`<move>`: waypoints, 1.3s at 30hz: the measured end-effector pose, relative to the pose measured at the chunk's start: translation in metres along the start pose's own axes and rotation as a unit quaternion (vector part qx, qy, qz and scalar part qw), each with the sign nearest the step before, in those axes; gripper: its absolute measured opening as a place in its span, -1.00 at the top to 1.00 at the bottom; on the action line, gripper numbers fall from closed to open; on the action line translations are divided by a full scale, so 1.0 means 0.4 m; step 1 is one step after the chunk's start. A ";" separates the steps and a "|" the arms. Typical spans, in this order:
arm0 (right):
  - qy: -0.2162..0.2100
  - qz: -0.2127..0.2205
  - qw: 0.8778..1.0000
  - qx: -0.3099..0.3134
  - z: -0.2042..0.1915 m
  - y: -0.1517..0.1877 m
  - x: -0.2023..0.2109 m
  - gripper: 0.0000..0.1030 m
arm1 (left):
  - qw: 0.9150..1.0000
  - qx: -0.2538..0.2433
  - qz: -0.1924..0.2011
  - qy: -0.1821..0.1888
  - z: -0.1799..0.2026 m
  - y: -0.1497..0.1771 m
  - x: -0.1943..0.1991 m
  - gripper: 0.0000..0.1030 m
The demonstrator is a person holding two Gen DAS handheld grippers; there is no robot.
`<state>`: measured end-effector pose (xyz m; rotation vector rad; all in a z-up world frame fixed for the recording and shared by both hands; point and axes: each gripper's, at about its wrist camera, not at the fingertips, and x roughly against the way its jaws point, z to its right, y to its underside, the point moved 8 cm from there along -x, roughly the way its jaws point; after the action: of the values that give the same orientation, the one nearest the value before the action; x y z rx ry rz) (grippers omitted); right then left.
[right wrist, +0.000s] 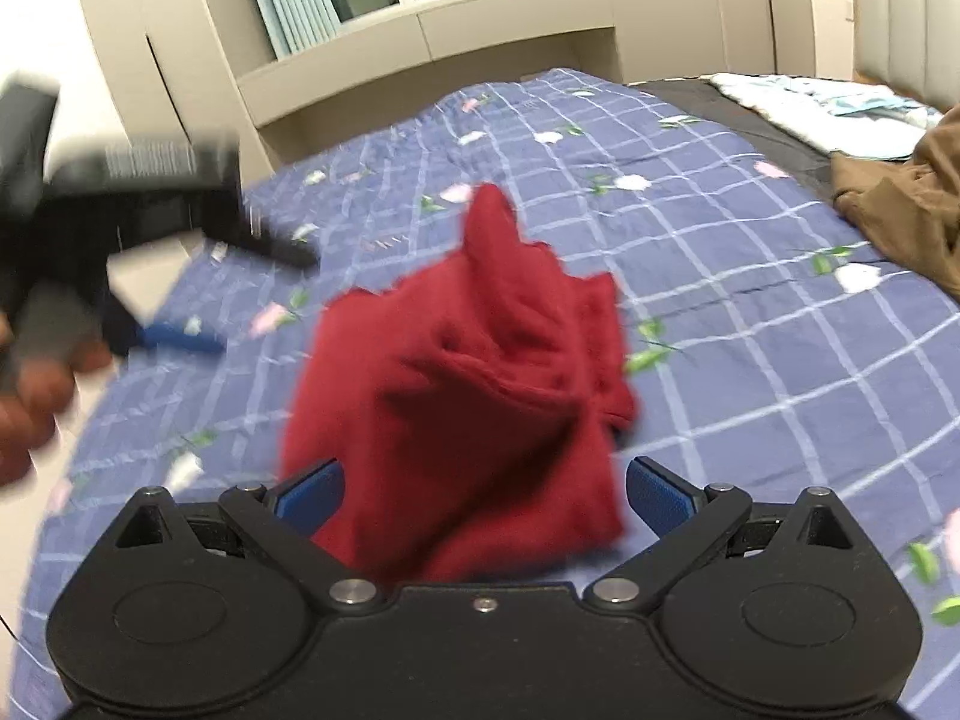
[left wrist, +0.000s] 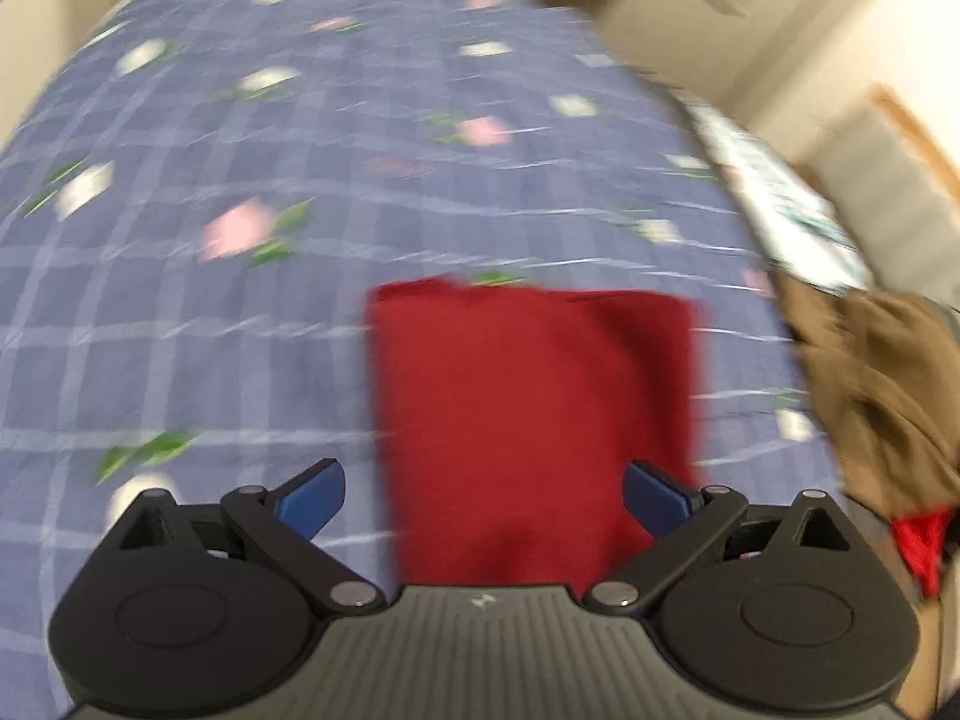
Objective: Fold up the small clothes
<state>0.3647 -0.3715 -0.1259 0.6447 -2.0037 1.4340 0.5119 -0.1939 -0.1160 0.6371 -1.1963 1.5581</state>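
Observation:
A dark red garment point(left wrist: 528, 408) lies folded into a rough rectangle on the blue checked bedspread point(left wrist: 240, 276). My left gripper point(left wrist: 483, 501) is open, its blue pads wide apart over the garment's near edge. In the right wrist view the same red garment point(right wrist: 468, 408) looks bunched and ridged, with a peak pointing away. My right gripper point(right wrist: 485, 498) is open, its pads either side of the garment's near end. The left gripper point(right wrist: 174, 300) shows blurred at the left of that view, held in a hand.
A brown garment point(left wrist: 882, 384) lies heaped at the bed's right, with a bit of bright red cloth point(left wrist: 918, 540) below it. The brown garment point(right wrist: 906, 192) shows at the right in the right wrist view. White bedding point(right wrist: 828, 102), cabinets and a window stand beyond.

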 end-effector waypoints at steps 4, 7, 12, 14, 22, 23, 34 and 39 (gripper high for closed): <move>-0.006 0.018 0.999 -0.045 -0.041 -0.021 0.013 -0.95 | 0.999 0.044 -0.017 -0.028 -0.094 0.030 -0.013 -0.96; 0.000 0.028 0.993 -0.113 -0.035 -0.042 0.023 -0.99 | 0.998 0.044 -0.027 -0.034 -0.103 0.060 -0.026 -0.96; 0.014 0.023 0.986 -0.165 -0.020 -0.055 -0.010 -0.84 | 0.998 0.032 -0.046 -0.027 -0.088 0.101 -0.052 -0.96; 0.037 0.011 0.984 -0.173 0.007 -0.048 -0.021 -0.29 | 0.998 0.027 -0.053 -0.026 -0.083 0.122 -0.052 -0.96; 0.080 -0.026 0.973 -0.215 0.171 0.048 0.018 0.34 | 0.996 0.008 -0.082 -0.034 -0.081 0.166 -0.070 -0.96; 0.082 -0.030 0.973 -0.213 0.184 0.059 0.023 0.16 | 0.996 0.008 -0.084 -0.038 -0.085 0.167 -0.071 -0.96; 0.085 0.054 0.995 0.014 0.115 -0.096 -0.006 -0.63 | 0.998 0.021 -0.013 -0.063 -0.063 0.034 -0.085 -0.99; 0.053 0.072 0.989 0.115 0.053 -0.205 -0.138 -0.80 | 0.996 0.029 0.008 -0.083 -0.057 -0.024 -0.139 -0.99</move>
<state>0.4560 -0.4140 -0.1151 0.5148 -1.8494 1.7661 0.5433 -0.1956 -0.1679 0.8091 -1.2859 1.5827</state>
